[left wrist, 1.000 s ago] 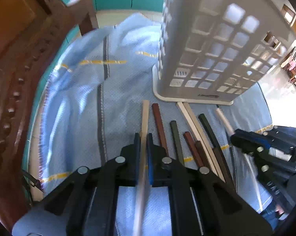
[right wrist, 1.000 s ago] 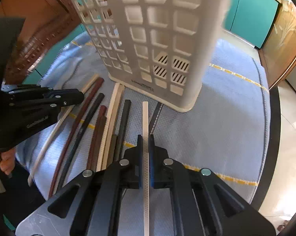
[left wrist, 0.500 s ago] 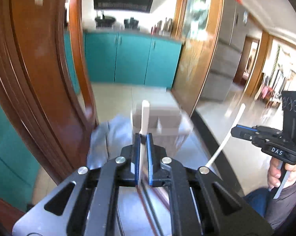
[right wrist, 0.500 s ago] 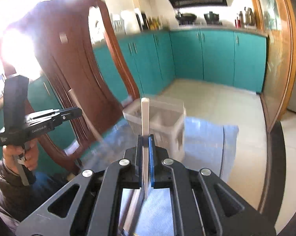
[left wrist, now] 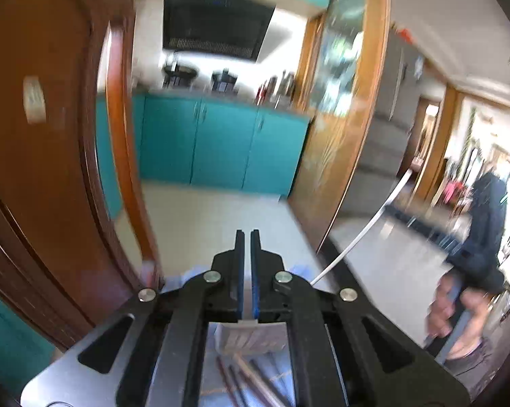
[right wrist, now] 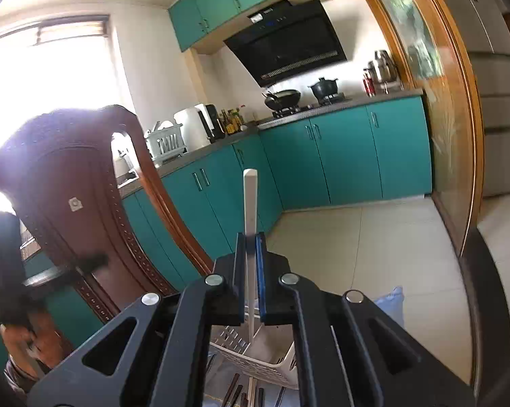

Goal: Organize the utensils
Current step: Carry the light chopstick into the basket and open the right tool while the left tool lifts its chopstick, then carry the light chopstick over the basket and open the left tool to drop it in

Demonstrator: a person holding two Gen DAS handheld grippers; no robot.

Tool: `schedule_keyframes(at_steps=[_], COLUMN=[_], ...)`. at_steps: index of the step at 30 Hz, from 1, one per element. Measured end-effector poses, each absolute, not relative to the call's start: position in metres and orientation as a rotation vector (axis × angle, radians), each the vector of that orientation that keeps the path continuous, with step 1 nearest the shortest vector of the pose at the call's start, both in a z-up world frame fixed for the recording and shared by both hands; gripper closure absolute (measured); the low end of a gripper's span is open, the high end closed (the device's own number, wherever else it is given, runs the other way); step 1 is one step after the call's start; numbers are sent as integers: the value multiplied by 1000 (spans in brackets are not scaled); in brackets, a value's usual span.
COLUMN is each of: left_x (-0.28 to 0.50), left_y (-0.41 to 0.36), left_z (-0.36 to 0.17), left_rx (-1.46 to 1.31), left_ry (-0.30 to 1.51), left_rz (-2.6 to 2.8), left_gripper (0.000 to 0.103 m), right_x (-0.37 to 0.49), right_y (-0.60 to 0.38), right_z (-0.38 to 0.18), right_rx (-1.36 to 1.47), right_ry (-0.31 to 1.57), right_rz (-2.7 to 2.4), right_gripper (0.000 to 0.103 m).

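white plastic basket [right wrist: 255, 356], glossy teal cabinets [right wrist: 343, 156], matt blk hand-held gripper [right wrist: 250, 237]

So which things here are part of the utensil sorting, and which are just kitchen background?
Part of the job:
white chopstick, upright in the right claw
white basket below it
dark chopsticks on the blue cloth
left claw

Just lying about:
wok
black pot
kettle
teal cabinets

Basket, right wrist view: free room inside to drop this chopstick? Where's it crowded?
Yes: the basket floor looks bare between its lattice walls, right of the white chopstick in the right hand-held gripper. Crowded: the cloth in front of the basket, where dark chopsticks lie together.
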State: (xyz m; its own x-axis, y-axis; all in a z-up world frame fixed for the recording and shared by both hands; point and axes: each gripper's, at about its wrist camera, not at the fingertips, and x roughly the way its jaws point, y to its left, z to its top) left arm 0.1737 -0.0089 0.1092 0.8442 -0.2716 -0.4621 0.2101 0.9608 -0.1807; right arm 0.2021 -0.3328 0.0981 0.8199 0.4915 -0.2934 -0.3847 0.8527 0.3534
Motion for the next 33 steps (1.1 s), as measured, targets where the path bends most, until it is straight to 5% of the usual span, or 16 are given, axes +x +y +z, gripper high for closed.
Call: schedule_keyframes(at_steps=[10, 12, 21, 33], left_x=[252, 261, 324, 330], left_y=[-5, -5, -5, 2], left_z=[-10, -33, -105, -163], left_rx=[21, 43, 18, 62], left_ry=[798, 858, 1071, 1160], left_rz=[-34, -17, -21, -7], left_gripper=[96, 95, 95, 89], right_x=[237, 237, 228, 228], right_y=[-290, -288, -302, -311], right_z=[45, 42, 48, 46], right_rx=[169, 144, 154, 168], right_ry=[528, 523, 494, 492], right_rz=[423, 401, 399, 404], right_gripper=[95, 83, 65, 64])
